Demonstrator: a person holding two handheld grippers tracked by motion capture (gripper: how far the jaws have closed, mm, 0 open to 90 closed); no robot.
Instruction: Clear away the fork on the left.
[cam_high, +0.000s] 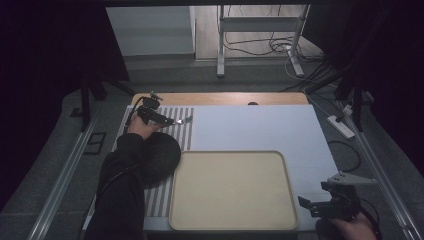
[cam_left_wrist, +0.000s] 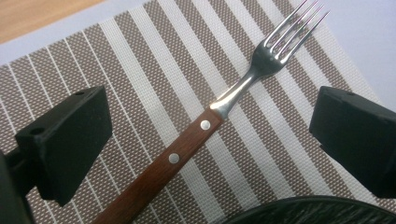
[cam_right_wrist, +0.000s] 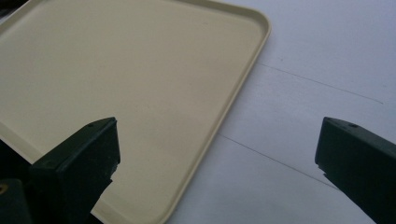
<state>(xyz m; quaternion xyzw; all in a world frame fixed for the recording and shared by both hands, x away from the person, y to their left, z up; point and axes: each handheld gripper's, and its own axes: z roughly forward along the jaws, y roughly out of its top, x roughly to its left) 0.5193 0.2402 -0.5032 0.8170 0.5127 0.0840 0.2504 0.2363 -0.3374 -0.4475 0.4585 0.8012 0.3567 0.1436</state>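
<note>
Fork (cam_left_wrist: 219, 109): glossy metal, wood handle; woven placemat (cam_left_wrist: 140, 74); matt tray (cam_right_wrist: 140, 70).

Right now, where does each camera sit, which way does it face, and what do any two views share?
High view: above the person's side, looking forward and down on the table; left sleeve, both hands, left gripper and right gripper show.
Left gripper view: rides the left gripper, looking down between its wide-apart jaws at the fork lying untouched on the striped placemat.
Right gripper view: rides the right gripper, looking between its open jaws at the cream tray.
Shared: the tray with the high view; the fork and placemat too.
</note>
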